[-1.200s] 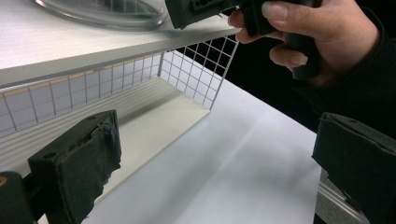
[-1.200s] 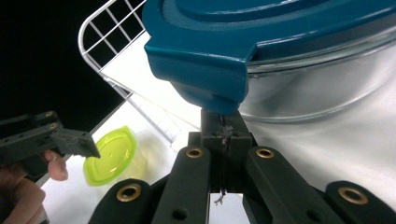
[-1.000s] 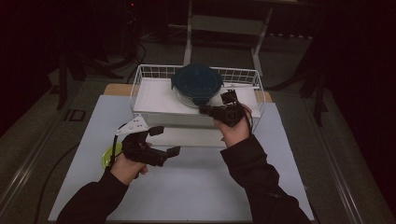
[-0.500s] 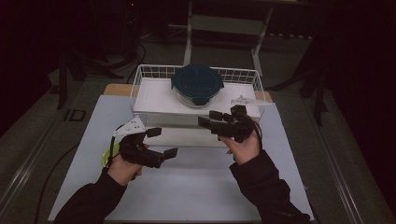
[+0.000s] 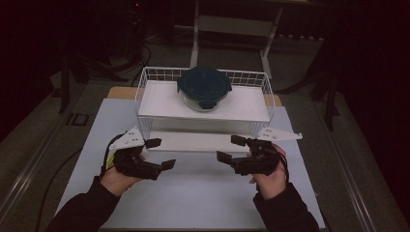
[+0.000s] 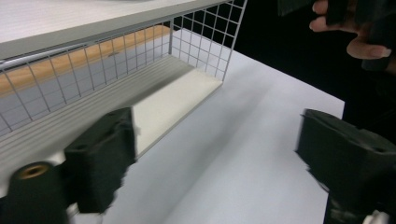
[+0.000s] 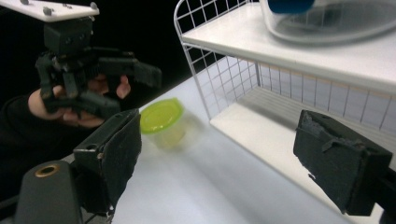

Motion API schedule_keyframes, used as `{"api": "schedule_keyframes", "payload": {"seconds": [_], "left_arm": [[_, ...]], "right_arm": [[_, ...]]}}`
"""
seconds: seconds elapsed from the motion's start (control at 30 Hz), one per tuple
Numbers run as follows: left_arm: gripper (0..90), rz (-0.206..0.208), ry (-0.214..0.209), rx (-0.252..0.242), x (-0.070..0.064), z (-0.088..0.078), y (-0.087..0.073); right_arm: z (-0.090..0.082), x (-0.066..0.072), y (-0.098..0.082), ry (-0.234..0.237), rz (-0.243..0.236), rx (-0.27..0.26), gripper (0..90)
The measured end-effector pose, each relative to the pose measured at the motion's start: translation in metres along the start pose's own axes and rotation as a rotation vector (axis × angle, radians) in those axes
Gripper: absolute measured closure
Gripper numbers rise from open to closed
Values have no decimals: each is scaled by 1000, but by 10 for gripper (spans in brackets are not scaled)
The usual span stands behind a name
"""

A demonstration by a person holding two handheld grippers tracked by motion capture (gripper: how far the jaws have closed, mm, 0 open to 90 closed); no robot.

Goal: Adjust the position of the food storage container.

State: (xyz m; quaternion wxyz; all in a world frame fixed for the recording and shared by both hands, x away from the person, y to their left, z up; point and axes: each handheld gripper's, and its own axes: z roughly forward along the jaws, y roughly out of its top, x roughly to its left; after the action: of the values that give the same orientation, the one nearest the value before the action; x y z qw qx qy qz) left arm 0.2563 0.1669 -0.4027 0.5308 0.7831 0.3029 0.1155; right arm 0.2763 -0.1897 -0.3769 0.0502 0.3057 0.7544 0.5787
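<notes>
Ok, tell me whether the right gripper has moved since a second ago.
Yes. In the high view the right gripper has pulled back from the lidded container on the wire rack toward the person, over the table; its jaws have just been opening, nothing between them.

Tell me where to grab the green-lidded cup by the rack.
Grip the clear body of the cup just under its green lid, coming in level from the open table side; it stands upright, and the rack blocks the other side.
</notes>
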Motion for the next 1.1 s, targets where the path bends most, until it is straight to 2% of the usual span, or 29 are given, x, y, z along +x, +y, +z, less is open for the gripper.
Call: {"api": "schedule_keyframes", "payload": {"seconds": [0.07, 0.13, 0.37, 0.57, 0.7, 0.8, 0.87, 0.97, 1.03, 1.07, 1.1], "left_arm": [[203, 0, -1, -8, 2, -7, -2], [226, 2, 12, -12, 4, -15, -5], [267, -1, 58, -8, 10, -40, -18], [346, -62, 92, -27, 25, -62, -35], [452, -85, 127, -38, 36, -75, -47], [539, -89, 168, -18, 44, -83, -57], [564, -103, 200, -3, 49, -87, -64], [590, -122, 212, 11, 57, -94, -73], [591, -122, 212, 11, 57, -94, -73], [647, -156, 236, 27, 66, -100, -83], [654, -159, 254, 36, 68, -101, -86]], "right_arm": [[-6, 0, -7, -2, 8, 1, 150], [-10, 0, -14, -5, 12, 4, 149], [-24, -1, -34, -1, 12, -5, 150], [-32, -4, -45, -11, 23, -10, 151], [-33, -3, -49, -13, 22, -16, 151], [-34, -2, -51, -18, 12, -19, 151], [-35, -1, -52, -17, 9, -25, 151], [-36, -1, -54, -12, 16, -27, 151], [-36, -2, -54, -10, 18, -26, 151], [-36, -2, -55, -8, 26, -22, 151], [-36, -2, -56, -7, 28, -23, 151]]}}
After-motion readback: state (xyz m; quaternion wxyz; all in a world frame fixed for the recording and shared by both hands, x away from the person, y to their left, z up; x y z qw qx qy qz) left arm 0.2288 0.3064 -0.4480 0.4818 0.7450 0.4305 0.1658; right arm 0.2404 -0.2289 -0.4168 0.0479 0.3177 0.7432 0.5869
